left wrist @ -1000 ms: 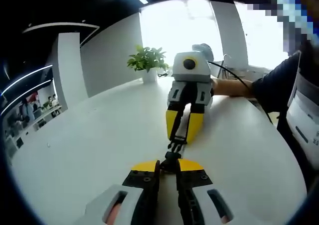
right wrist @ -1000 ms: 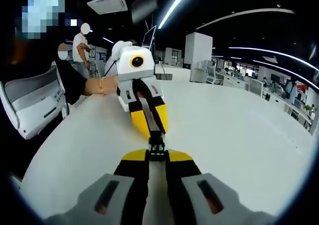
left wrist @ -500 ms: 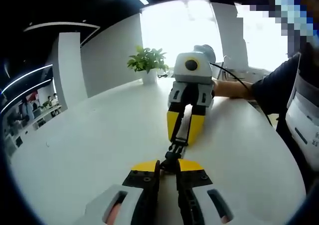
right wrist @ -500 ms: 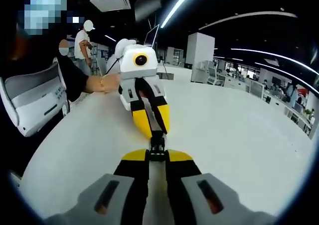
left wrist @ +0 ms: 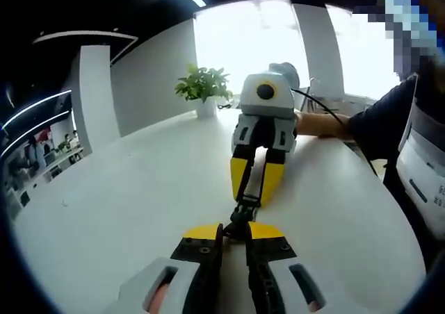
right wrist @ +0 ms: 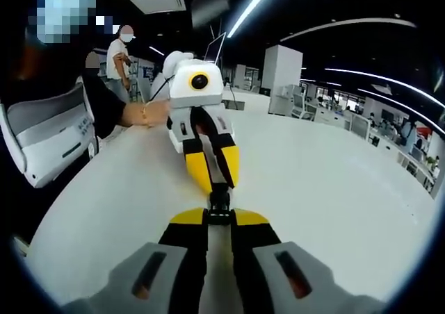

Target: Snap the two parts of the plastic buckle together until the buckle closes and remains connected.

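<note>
Both claws meet nose to nose over the white round table (left wrist: 125, 210). Seen in the left gripper view, the left gripper (left wrist: 235, 232) has its yellow-tipped jaws drawn narrow on one half of the small black plastic buckle (left wrist: 241, 217), which sticks out just ahead of the tips. Directly beyond it the right gripper (left wrist: 250, 192) comes in from the far side, its yellow jaws also pinched close on the other half.

In the right gripper view the same meeting shows from the other end: the right gripper (right wrist: 220, 219) holds its black buckle piece (right wrist: 220, 203) between close jaws, and the left gripper (right wrist: 215, 178) faces it, tips nearly touching.

Judging from this, the main risk is misalignment. If the two halves meet slightly rolled or off-axis, the prongs could jam against the socket mouth instead of seating. A push then could twist a half in its narrow grip or pop it out onto the table. A partial click that later springs apart is also possible.

Whether the halves are latched, merely touching or just apart cannot be told: the joint is tiny, dark and partly masked by the jaw tips. Which half is the pronged one is also unclear.

Further out stand a green potted plant in a white pot (left wrist: 204, 86) and the person's dark sleeve (left wrist: 379, 123).
</note>
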`<state>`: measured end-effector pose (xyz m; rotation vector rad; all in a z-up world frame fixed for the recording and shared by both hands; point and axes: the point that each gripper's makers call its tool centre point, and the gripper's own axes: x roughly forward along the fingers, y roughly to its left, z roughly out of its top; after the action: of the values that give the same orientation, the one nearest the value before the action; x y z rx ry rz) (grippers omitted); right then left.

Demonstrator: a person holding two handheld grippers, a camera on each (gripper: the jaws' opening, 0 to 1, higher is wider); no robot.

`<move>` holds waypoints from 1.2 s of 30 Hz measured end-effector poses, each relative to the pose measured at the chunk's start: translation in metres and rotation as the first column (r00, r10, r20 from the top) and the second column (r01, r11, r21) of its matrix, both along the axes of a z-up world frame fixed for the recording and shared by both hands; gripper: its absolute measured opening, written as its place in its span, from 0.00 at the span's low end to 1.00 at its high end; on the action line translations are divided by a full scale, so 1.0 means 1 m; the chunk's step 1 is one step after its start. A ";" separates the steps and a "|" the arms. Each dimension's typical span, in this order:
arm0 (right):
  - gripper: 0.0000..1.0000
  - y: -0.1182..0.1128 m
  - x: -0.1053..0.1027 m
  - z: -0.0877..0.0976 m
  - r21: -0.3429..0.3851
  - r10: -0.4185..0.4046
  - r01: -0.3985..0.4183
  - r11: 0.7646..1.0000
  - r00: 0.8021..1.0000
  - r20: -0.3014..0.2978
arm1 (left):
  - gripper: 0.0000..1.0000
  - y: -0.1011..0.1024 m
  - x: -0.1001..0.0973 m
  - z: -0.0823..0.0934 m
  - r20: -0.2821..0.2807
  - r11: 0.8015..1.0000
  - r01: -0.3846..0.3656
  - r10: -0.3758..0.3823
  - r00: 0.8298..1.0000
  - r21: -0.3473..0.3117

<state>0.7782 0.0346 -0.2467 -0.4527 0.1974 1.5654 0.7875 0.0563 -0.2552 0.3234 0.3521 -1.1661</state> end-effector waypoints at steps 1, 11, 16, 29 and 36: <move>0.13 0.000 0.000 0.000 -0.002 0.002 -0.002 1.000 1.000 0.002 | 0.12 0.000 0.000 -0.001 0.002 1.000 0.002 -0.002 1.000 0.005; 0.13 -0.001 0.001 -0.003 0.004 -0.005 0.005 1.000 0.999 -0.038 | 0.12 -0.001 -0.002 -0.001 0.002 1.000 0.007 -0.007 1.000 -0.001; 0.13 -0.001 0.001 -0.003 0.016 -0.012 0.014 1.000 0.997 -0.070 | 0.12 -0.001 -0.003 -0.001 0.000 1.000 0.012 -0.012 1.000 -0.008; 0.12 0.002 -0.003 -0.003 0.024 0.011 -0.011 1.000 1.000 -0.024 | 0.11 -0.004 -0.004 0.000 0.087 0.999 0.036 -0.039 0.995 0.039; 0.12 0.002 -0.003 -0.003 0.014 0.008 -0.008 1.000 1.000 -0.024 | 0.11 -0.004 -0.004 -0.001 0.061 0.999 0.036 -0.036 0.997 0.011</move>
<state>0.7756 0.0364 -0.2498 -0.4244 0.2038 1.5796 0.7830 0.0521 -0.2560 0.3745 0.2999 -1.1875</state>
